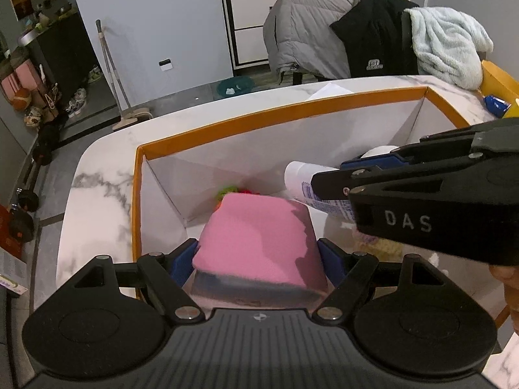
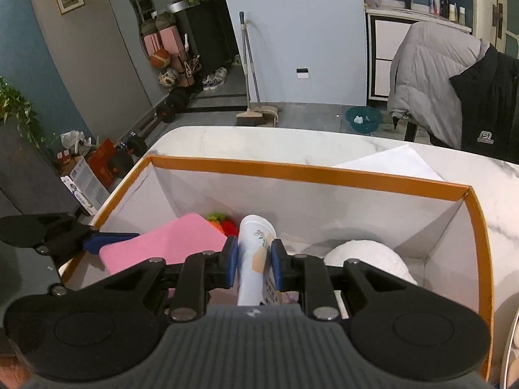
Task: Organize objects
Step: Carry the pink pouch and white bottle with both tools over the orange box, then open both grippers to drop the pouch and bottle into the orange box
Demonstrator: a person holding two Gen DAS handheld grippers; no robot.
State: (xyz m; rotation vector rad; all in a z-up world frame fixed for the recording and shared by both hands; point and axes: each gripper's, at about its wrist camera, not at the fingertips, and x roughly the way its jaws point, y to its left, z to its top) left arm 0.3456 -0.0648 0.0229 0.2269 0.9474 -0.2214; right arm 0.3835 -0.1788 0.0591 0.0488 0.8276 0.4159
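Orange-rimmed box (image 2: 308,173) sits on marble table (image 2: 259,141); 1 box only. Inside: 1 pink pad (image 1: 259,236), 1 white tube (image 2: 254,259), 1 white round item (image 2: 366,257), 1 red/green bit (image 2: 223,223) at back. L gripper (image 1: 259,259) clamps the pink pad betw. its 2 blue pads, over box's left part. R gripper (image 2: 251,261) clenched on the tube, over box's middle, just beside the pink pad. Behind the table: 3 garments on chairs, namely 1 grey jacket (image 1: 308,26), 1 black (image 1: 376,39), 1 pale blue (image 1: 447,42).
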